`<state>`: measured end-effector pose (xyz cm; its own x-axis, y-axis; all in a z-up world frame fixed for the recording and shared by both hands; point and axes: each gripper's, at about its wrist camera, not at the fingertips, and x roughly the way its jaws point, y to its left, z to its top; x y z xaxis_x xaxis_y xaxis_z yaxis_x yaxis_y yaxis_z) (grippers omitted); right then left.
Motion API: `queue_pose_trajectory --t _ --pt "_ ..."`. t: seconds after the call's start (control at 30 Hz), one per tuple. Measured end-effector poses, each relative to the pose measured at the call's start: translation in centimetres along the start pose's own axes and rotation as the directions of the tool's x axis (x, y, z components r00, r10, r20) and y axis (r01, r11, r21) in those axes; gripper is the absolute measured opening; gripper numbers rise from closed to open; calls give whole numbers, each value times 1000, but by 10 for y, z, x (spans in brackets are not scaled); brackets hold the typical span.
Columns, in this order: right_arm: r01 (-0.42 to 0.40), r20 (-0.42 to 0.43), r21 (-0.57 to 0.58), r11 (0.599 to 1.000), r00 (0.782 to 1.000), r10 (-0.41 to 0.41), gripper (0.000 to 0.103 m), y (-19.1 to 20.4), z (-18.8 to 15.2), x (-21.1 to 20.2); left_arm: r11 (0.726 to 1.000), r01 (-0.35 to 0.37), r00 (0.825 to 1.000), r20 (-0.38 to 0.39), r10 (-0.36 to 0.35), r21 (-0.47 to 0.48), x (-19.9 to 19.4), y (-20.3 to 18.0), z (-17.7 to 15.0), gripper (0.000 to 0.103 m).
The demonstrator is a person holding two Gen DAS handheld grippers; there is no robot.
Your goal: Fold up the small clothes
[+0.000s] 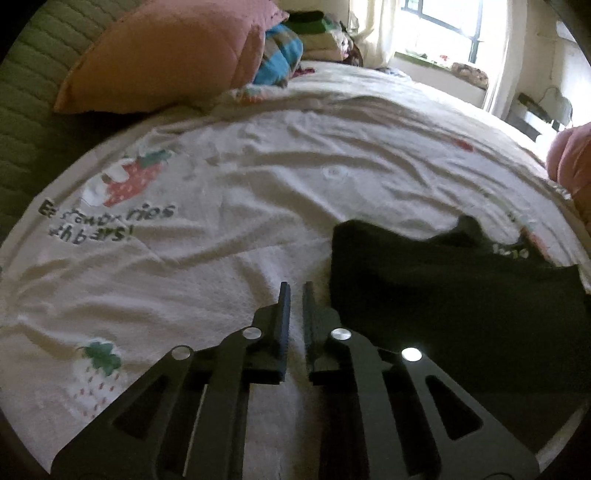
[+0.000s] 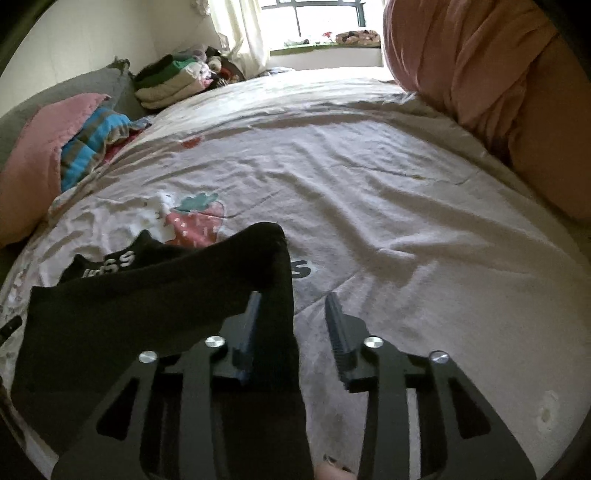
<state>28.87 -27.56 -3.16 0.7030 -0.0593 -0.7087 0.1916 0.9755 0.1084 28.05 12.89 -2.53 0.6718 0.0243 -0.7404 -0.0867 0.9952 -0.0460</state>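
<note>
A small black garment (image 1: 443,288) lies on the white strawberry-print bedsheet (image 1: 240,192), to the right of my left gripper (image 1: 296,286). The left gripper's jaws are nearly closed with a narrow gap, nothing between them, just left of the garment's edge. In the right wrist view the black garment (image 2: 147,295) is partly lifted, with white lettering on a fold. My right gripper (image 2: 293,299) is open; a raised edge of the garment drapes over its left finger (image 2: 253,314) and hangs between the jaws.
A pink pillow (image 1: 166,51) and a blue striped cloth (image 1: 280,55) lie at the head of the bed. A pink quilt (image 2: 480,74) bulks on the right. Folded clothes (image 2: 173,81) are stacked near the window (image 2: 314,18).
</note>
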Motion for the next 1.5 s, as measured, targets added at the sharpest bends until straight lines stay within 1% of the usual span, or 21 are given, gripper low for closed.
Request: queue_pose_trajectory --t 0.03,0.07,0.13,0.17,0.2,0.23,0.3,0.33,0.4,0.43,0.57,0.63,0.67,0.73,0.83,0.97,1.13,1.27,1.4,1.43,1.5 --pt "-4 6 -9 1000 1000 4 39 2 -1 -4 1000 5 1000 6 -5 1 -7 -2 0 9" --pt "-12 14 -26 1000 1000 12 41 5 -3 -11 1000 10 1000 7 -10 1 -11 -3 0 14" --pt "-38 32 -78 996 999 40 43 16 -9 -25 1000 30 1000 4 -30 -1 -22 -8 -2 23" --pt "-48 32 -101 994 998 52 45 22 -11 -30 999 43 999 1 -43 3 -26 -11 -3 25" --pt "-59 30 -131 990 998 64 46 28 -13 -34 998 58 998 -5 -58 13 -31 -15 -5 30" --pt "-70 29 -170 983 997 76 46 37 -18 -40 998 63 998 -7 -63 25 -35 -20 -8 33" --pt "-89 19 -240 967 995 97 47 53 -24 -46 996 84 996 -20 -83 41 -40 -30 -12 36" --pt "-100 12 -277 956 994 107 47 62 -29 -50 994 101 995 -28 -100 40 -43 -33 -15 41" --pt "-118 -6 -318 941 992 122 56 73 -34 -53 989 144 988 -52 -142 31 -47 -42 -21 47" --pt "-128 -25 -330 935 992 127 57 78 -38 -52 987 157 986 -64 -155 29 -48 -47 -26 49" --pt "-151 -93 -337 929 988 127 57 82 -49 -49 981 185 977 -120 -177 55 -48 -65 -46 52" --pt "-145 -122 -338 930 986 110 57 81 -55 -45 980 185 974 -148 -172 75 -47 -73 -57 52" --pt "-141 -130 -334 932 986 103 57 81 -58 -44 981 174 975 -154 -160 85 -46 -75 -61 52" --pt "-128 -150 -319 939 985 83 58 77 -62 -43 983 160 977 -155 -144 95 -47 -78 -66 52" --pt "-115 -172 -296 948 983 66 60 69 -68 -43 982 175 973 -163 -162 67 -47 -73 -68 52" --pt "-125 -181 -280 952 981 75 60 61 -75 -47 982 181 971 -167 -169 56 -47 -72 -71 52" --pt "-123 -185 -269 955 980 74 64 57 -80 -53 982 181 972 -164 -170 54 -49 -72 -72 52" --pt "-125 -181 -264 956 980 79 70 54 -83 -58 982 185 971 -164 -175 46 -53 -70 -73 52" --pt "-123 -173 -270 955 982 78 79 55 -86 -62 982 182 971 -164 -172 48 -54 -70 -73 53" --pt "-121 -171 -272 955 982 76 81 55 -86 -63 982 183 971 -164 -173 46 -55 -69 -73 58" --pt "-124 -166 -274 954 983 80 89 56 -86 -65 981 187 970 -162 -179 40 -57 -68 -73 64"
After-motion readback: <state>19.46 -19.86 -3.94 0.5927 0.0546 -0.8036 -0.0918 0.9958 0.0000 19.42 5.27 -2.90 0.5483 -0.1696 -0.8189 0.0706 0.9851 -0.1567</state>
